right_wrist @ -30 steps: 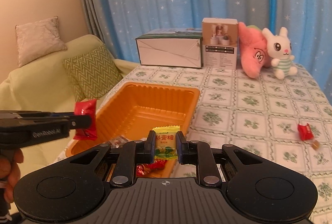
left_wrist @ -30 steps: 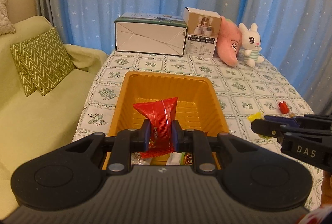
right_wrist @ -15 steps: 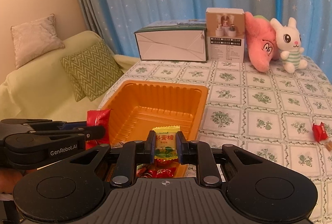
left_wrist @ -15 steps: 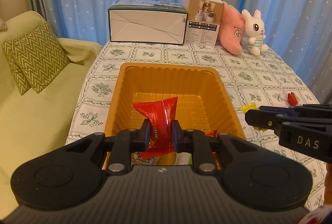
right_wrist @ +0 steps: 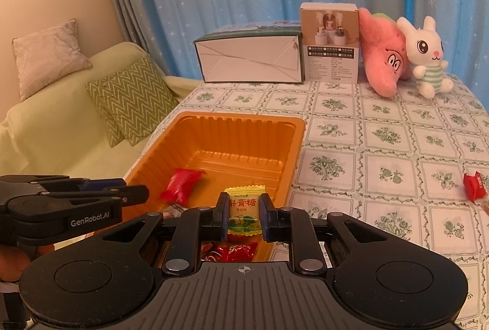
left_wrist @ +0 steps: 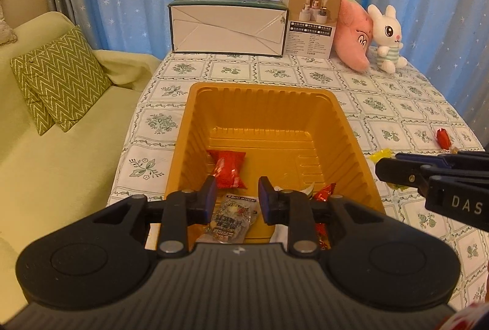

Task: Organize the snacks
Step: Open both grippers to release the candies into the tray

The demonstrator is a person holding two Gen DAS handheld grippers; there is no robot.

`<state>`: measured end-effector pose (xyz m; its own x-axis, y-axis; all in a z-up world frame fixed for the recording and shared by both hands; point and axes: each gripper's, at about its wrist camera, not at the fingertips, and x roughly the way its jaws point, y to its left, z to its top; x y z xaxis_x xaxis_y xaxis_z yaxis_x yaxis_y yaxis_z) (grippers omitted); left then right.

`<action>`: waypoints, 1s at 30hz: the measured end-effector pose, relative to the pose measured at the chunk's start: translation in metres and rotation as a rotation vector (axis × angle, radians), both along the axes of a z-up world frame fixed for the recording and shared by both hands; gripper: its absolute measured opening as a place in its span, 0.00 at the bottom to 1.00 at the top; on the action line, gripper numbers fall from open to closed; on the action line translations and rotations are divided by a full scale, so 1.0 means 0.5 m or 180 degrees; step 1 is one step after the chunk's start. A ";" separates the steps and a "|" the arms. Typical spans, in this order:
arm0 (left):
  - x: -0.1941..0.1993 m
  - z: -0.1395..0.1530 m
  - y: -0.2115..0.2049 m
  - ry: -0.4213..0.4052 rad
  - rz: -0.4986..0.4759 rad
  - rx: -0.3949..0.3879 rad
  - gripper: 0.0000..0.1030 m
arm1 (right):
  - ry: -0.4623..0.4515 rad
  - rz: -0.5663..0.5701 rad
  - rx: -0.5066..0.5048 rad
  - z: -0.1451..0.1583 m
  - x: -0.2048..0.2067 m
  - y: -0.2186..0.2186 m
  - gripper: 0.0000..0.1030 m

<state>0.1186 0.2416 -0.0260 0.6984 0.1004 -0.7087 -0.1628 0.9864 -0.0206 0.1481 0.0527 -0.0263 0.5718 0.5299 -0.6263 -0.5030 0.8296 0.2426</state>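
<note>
One yellow candy [right_wrist: 243, 213] sits pinched in my right gripper [right_wrist: 243, 216] above the near end of the orange tray [right_wrist: 298, 146]. It is light and crinkly, so I hold its middle. My left gripper [left_wrist: 235, 198] fingers are spread, holding nothing.

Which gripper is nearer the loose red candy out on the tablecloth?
Right. The right gripper, shut on the yellow candy, sits between tray and red candy; the left gripper is open over the orange tray, farther off.

Two boxes [left_wrist: 228, 24], a pink plush [left_wrist: 353, 36] and a white bunny [left_wrist: 386, 38] line the table's far edge, zigzag cushion [left_wrist: 58, 76] on the sofa.
</note>
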 end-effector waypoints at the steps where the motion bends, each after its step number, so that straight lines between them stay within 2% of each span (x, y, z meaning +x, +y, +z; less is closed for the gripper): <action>1: -0.004 0.002 0.002 -0.0006 0.0007 0.0008 0.25 | 0.0000 0.0007 0.0005 0.001 -0.001 0.001 0.20; 15: -0.044 0.021 0.034 -0.0064 0.0114 0.0052 0.25 | 0.0121 0.0185 0.0201 0.003 0.012 0.040 0.21; 17: -0.051 0.022 0.036 -0.0066 0.0138 0.0052 0.27 | 0.0155 0.0162 0.0243 0.003 0.015 0.035 0.32; 18: -0.054 0.022 0.037 -0.0069 0.0146 0.0044 0.29 | 0.0157 0.0128 0.0249 0.003 0.016 0.030 0.44; 22: -0.064 0.027 0.031 -0.0088 0.0145 0.0020 0.35 | 0.0201 0.0020 0.0265 0.004 0.014 0.001 0.46; 24: -0.069 0.031 0.023 -0.0111 0.0127 -0.0004 0.43 | 0.0184 -0.0026 0.0248 0.005 0.005 -0.018 0.46; 26: -0.076 0.038 0.015 -0.0161 0.0125 -0.0070 0.56 | 0.0168 -0.0076 0.0216 0.007 -0.005 -0.039 0.48; 30: -0.086 0.050 -0.009 -0.0183 0.0116 -0.0115 0.59 | 0.0154 -0.0202 0.0137 0.007 -0.029 -0.086 0.63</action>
